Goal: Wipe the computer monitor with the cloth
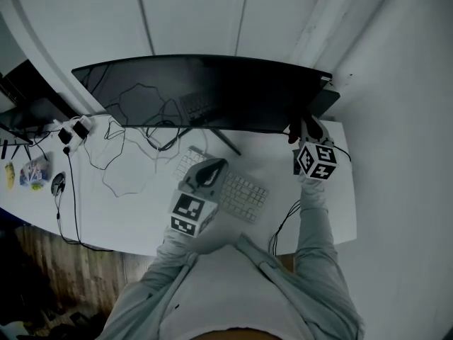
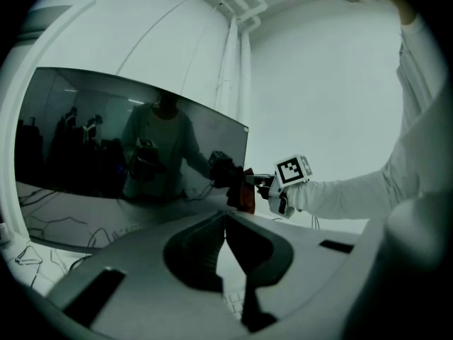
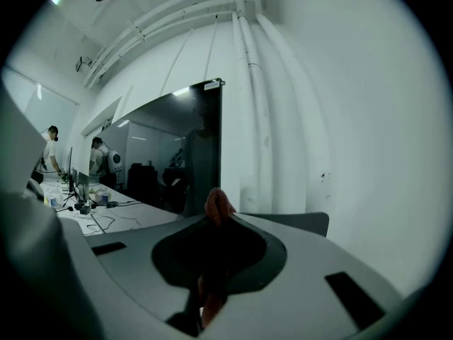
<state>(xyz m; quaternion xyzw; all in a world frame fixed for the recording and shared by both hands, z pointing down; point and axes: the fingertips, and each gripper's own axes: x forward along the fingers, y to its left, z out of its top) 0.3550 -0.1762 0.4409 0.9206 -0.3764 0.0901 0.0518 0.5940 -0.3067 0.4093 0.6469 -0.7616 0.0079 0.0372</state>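
Note:
A wide curved black monitor (image 1: pixel 205 91) stands at the back of the white desk (image 1: pixel 134 218), its screen dark. My right gripper (image 1: pixel 303 130) is at the monitor's lower right corner, shut on a reddish cloth (image 3: pixel 218 205) that sticks out past the jaw tips. The left gripper view shows that cloth (image 2: pixel 244 191) against the screen's right edge (image 2: pixel 233 154). The screen's right edge (image 3: pixel 202 147) rises just left of the cloth in the right gripper view. My left gripper (image 1: pixel 207 178) hovers above the keyboard, shut, with nothing between its jaws (image 2: pixel 225 222).
A white keyboard (image 1: pixel 241 193) lies in front of the monitor stand. Loose cables (image 1: pixel 124 144) and a power strip (image 1: pixel 74 129) spread over the desk's left half, with a mouse (image 1: pixel 58 183) near the left edge. A second screen (image 1: pixel 28 112) sits far left. A wall (image 1: pixel 396 119) closes the right side.

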